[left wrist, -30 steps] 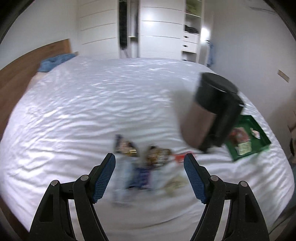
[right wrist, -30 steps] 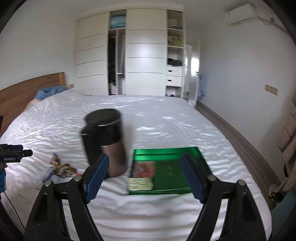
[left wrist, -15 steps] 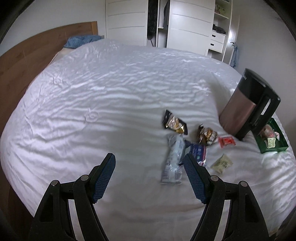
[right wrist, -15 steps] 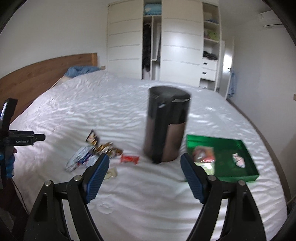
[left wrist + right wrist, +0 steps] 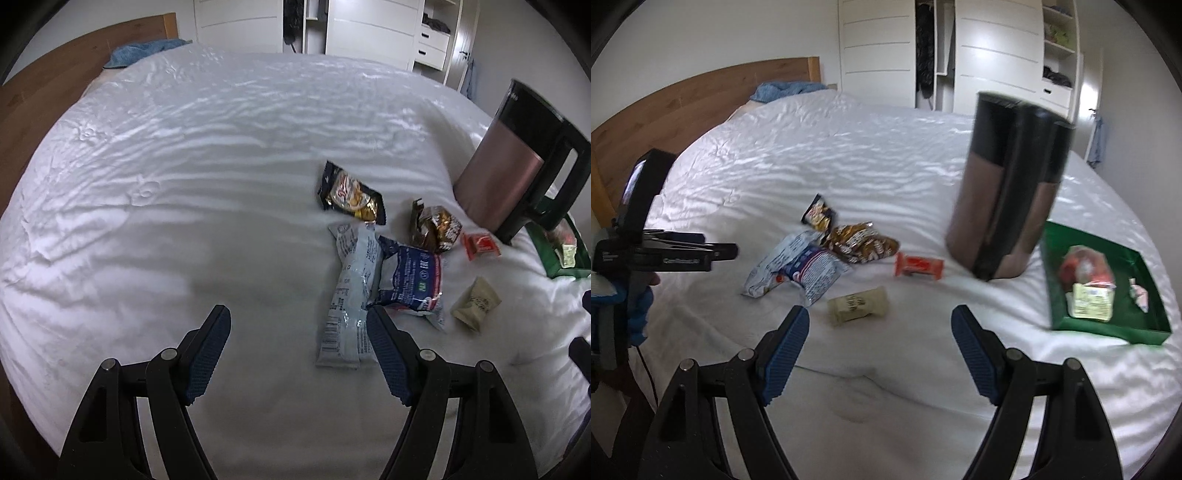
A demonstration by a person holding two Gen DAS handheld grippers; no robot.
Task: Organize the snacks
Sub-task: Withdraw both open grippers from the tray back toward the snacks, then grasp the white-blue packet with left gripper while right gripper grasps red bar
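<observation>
A wrinkled white bedsheet (image 5: 207, 155) covers the bed, with a wooden headboard (image 5: 701, 92) at ten o'clock in the right wrist view. The snacks lie loose on the sheet: a long pale foil bar (image 5: 351, 291), a crinkled blue-and-white pouch (image 5: 410, 280), a black-and-gold packet (image 5: 351, 194), a crumpled brown-gold wrapper (image 5: 436, 225), a small flat red bar (image 5: 480, 245) and a stubby beige sweet (image 5: 476, 302). A smooth copper-toned jug (image 5: 506, 181) with a black lid and handle stands upright at two o'clock of the pile.

The left gripper (image 5: 299, 321) has its ribbed blue pads apart with nothing between them; the foil bar's near end lies just inside its right finger, the rest of the pile at one to two o'clock beyond.

The right wrist view shows what the left one crops: the whole shallow green tray (image 5: 1145, 328), rectangular, at three o'clock, holding a red packet (image 5: 1086, 266), a pale yellow packet (image 5: 1093, 302) and a small scrap. It also shows the left gripper's black body at nine o'clock, with a blue-gloved hand (image 5: 639, 310) under it. The right gripper (image 5: 881, 323) is likewise spread and empty; the beige sweet lies just beyond its left finger at eleven o'clock, the red bar farther at twelve. The left view alone shows the foil bar full length.
</observation>
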